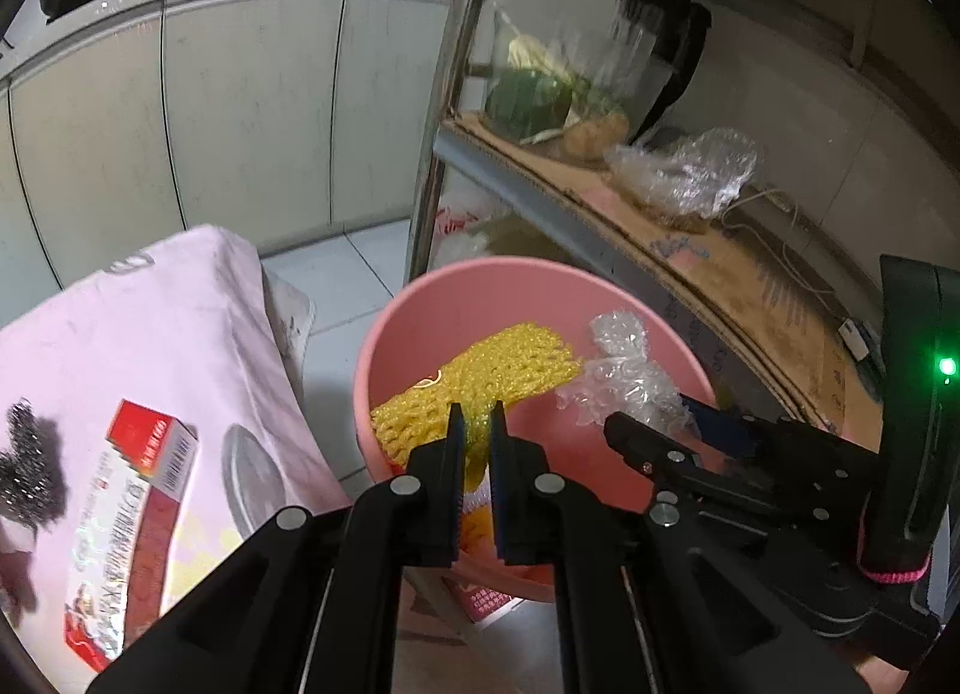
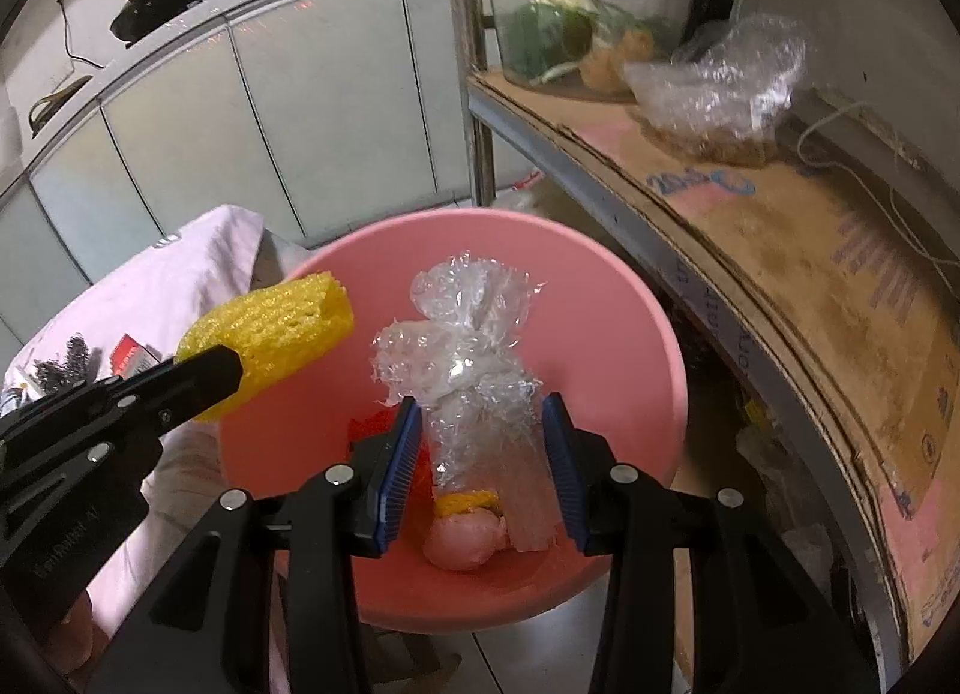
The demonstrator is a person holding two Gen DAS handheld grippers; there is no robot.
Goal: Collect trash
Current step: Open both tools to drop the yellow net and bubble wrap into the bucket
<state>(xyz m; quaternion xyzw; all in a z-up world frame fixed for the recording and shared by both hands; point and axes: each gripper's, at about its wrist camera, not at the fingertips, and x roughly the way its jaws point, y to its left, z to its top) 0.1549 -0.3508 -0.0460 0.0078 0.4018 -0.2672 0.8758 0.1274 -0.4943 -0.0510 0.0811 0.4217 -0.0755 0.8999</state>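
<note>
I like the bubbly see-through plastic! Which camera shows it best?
The right wrist view. There the crumpled clear plastic fills the middle, between the right gripper fingers, over the pink bucket. The left wrist view shows it smaller, off to the side.

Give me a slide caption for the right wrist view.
Right fingers holding crumpled clear plastic wrap over the round pink plastic bin.
</note>
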